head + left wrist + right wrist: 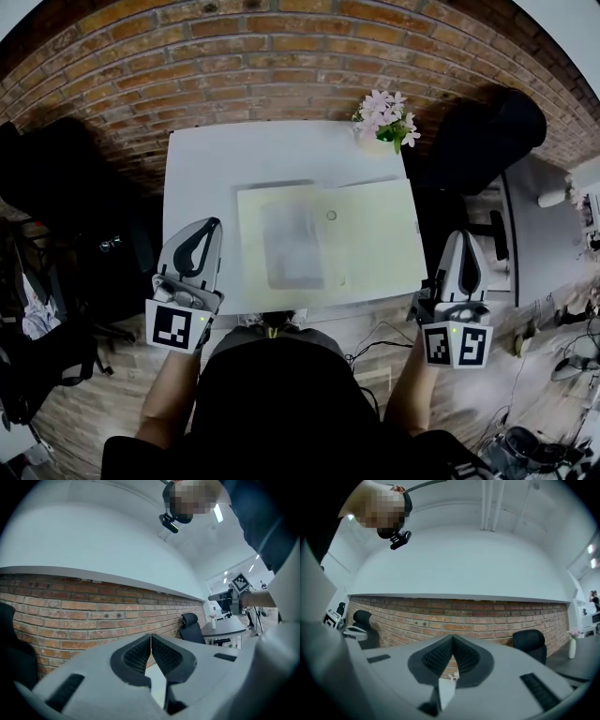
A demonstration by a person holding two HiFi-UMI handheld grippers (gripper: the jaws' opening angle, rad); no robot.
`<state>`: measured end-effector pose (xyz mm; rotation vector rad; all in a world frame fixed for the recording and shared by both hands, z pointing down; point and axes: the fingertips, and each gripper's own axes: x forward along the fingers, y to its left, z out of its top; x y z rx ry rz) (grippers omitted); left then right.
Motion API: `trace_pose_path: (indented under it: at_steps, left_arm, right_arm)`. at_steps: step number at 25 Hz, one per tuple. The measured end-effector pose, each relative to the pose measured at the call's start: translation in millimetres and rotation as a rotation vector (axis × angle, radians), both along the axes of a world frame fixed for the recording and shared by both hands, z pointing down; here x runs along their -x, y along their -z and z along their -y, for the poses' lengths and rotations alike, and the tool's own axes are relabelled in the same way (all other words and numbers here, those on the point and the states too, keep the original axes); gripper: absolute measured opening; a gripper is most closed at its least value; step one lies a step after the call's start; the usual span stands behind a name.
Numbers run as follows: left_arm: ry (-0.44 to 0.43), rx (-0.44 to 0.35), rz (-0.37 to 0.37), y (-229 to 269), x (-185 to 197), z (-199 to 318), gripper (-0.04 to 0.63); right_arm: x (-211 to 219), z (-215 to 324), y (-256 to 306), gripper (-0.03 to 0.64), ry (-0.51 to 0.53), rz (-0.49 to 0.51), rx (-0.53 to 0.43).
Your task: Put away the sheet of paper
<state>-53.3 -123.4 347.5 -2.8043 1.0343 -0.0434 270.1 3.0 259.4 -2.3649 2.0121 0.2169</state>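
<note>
In the head view a pale yellow folder (pixel 342 246) lies flat on the white table (pixel 202 173). A greyish sheet of paper (pixel 292 242) lies on its left half. My left gripper (pixel 213 225) hovers at the table's front left, just left of the folder, with its jaws shut and empty. My right gripper (pixel 466 235) is held off the table's right front corner, also shut on nothing. In the left gripper view the left gripper (pixel 151 637) points up at a brick wall, as does the right gripper (pixel 453 638) in its own view; neither view shows the folder.
A vase of pink flowers (pixel 386 117) stands at the table's far right corner. A black office chair (pixel 497 127) sits right of the table, with another desk (pixel 544 234) beyond it. A brick wall (pixel 281 56) runs behind the table. Cables lie on the wooden floor.
</note>
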Motion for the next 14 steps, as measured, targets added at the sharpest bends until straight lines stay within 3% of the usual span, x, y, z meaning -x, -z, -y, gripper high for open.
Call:
trace_pose_path:
  at_steps: [14]
  left_arm:
    - [-0.016, 0.018, 0.009, -5.7, -4.1, -1.9, 0.028]
  right_arm:
    - [3.8, 0.8, -5.1, 0.014, 0.005, -0.009, 0.022]
